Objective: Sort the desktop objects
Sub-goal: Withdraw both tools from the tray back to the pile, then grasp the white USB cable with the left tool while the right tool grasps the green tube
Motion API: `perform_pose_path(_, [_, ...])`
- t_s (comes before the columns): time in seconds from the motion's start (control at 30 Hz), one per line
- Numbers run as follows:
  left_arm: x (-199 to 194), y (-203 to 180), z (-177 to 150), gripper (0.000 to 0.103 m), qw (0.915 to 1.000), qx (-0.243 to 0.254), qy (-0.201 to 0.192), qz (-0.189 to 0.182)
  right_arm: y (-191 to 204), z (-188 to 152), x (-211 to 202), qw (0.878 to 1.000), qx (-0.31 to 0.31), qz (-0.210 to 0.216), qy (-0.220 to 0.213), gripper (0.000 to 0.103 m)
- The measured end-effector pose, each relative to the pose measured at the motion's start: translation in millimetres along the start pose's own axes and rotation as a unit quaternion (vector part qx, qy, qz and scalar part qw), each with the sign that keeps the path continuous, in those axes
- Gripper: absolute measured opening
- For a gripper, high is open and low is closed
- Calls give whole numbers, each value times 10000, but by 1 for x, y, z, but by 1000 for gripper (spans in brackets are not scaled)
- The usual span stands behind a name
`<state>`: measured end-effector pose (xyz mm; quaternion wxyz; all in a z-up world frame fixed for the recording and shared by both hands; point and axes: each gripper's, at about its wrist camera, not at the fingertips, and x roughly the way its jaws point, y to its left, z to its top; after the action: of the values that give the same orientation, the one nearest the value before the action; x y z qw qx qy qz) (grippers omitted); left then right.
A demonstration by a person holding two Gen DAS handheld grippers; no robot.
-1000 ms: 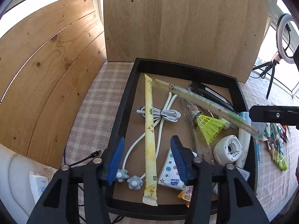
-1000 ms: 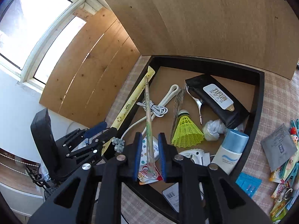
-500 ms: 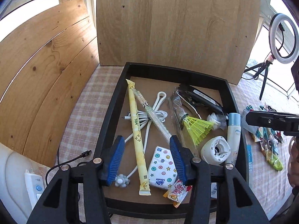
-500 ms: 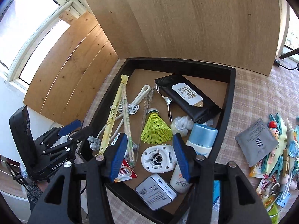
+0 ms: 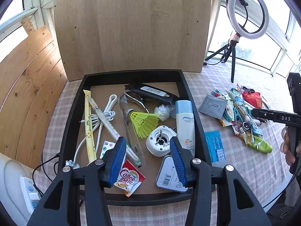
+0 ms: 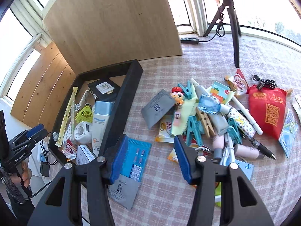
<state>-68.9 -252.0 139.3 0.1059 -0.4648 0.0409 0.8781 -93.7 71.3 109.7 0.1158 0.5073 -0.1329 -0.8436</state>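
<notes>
Left gripper (image 5: 148, 158), jaws apart and empty, hangs over the black tray (image 5: 193, 113) holding a shuttlecock (image 5: 144, 121) and lotion bottle (image 5: 185, 120). Right gripper (image 6: 150, 154), likewise parted and empty, hovers above the checked tablecloth (image 6: 207, 64), between a blue sachet (image 6: 138, 156) and the unsorted pile (image 6: 212, 116) beside the tray.

A sunlit room in a home, set up for recording: a tabletop (image 6: 216, 43) under a checked cloth stands against wide windows (image 5: 250, 50). A ring light (image 5: 245, 12) on a small tripod stands at its edge. Wooden boards (image 5: 131, 24) lean up as a backdrop, and a power strip (image 5: 28, 192) lies nearby. Household odds and ends fill a black tray (image 5: 190, 92).
</notes>
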Motion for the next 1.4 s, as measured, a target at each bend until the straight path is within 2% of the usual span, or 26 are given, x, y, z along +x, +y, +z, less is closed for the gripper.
perform_pose_path(0.2, [-4,-52,-11,45,9992,334,110,-208,-94,-38,-48,9972,633,-387,-123,50])
perform_pose_path(0.27, [0,-72,-16,45,9984,412,187,-339,-120,-49,-63,9957,737,-537,-151,54])
perform_pose_path(0.4, [11,-116,-26,45,9961,526,355,-620,-151,-65,-81,9957,611,-702,-28,57])
perform_pose_path(0.63, [33,-189,-39,45,9893,767,636,-1068,-155,-90,-81,9980,53,-541,314,56])
perform_pose_path(0.77, [44,-220,-40,45,9860,971,730,-1139,-156,-96,-69,9980,5,-295,551,56])
perform_pose_path(0.9, [59,-246,-37,40,9817,1159,876,-1231,-158,-98,-58,9972,-35,-140,730,56])
perform_pose_path(1.03, [70,-282,-36,40,9702,1602,1001,-1519,-151,-101,-45,9945,-441,-42,949,56])
perform_pose_path(1.2, [85,-317,-35,40,9549,2343,1065,-1481,-138,-101,-31,9872,-1125,-109,1122,56])
perform_pose_path(1.4, [103,-342,-34,37,9359,2955,1211,-1489,-135,-90,-14,9804,-1456,-5,1329,56])
